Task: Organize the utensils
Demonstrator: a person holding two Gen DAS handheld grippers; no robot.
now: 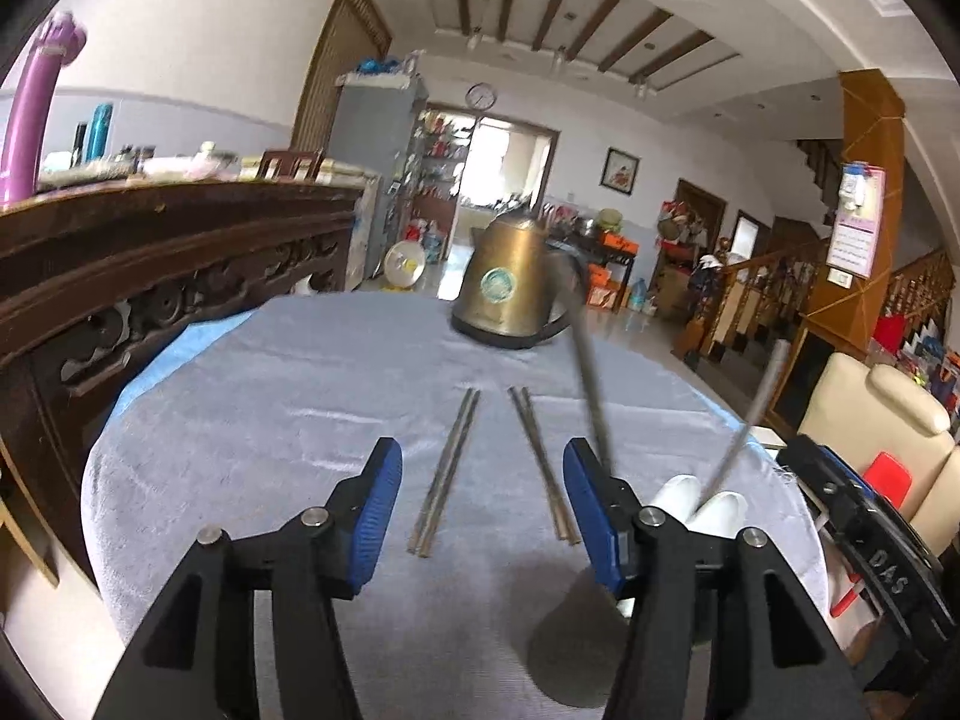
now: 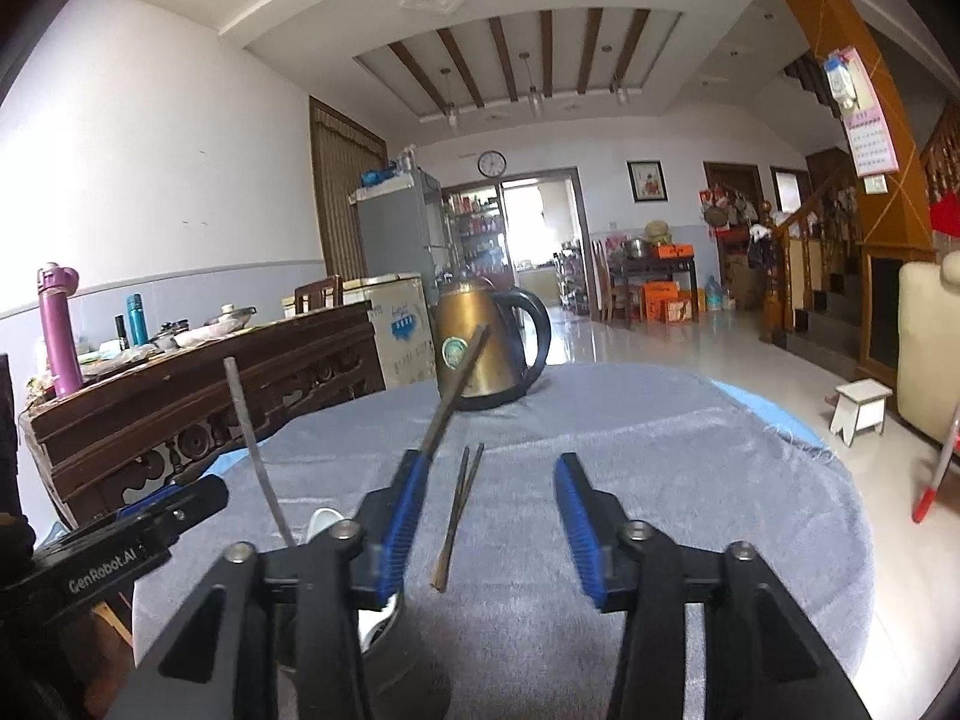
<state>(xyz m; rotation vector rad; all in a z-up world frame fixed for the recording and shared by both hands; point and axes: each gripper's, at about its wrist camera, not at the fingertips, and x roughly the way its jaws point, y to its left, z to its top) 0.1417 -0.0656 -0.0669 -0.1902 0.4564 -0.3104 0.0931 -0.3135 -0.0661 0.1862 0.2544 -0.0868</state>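
Much of the holder is lost from sight: in the left wrist view only the rounded tops of a white utensil holder peep out at 4 o'clock, behind the left gripper's right finger, and its lower body is swallowed by the black frame and a dark shadow on the cloth. From it two metal chopsticks stand tilted, one leaning toward 12 o'clock and blurred along its length, the other leaning toward 1 o'clock; where they enter the holder cannot be made out. The left gripper's jaws are spread wide with nothing between them, and beyond them on the grey cloth of the worktop lie two pairs of chopsticks, one pair at 12 o'clock just inside the left finger, the other pair close to the right finger. In the right wrist view the right gripper also has its jaws spread and empty, with one flat pair of chopsticks lying between the fingers, nearer the left one. The holder there is almost wholly hidden behind that left finger. A brass kettle stands at the far edge, at 12 o'clock.
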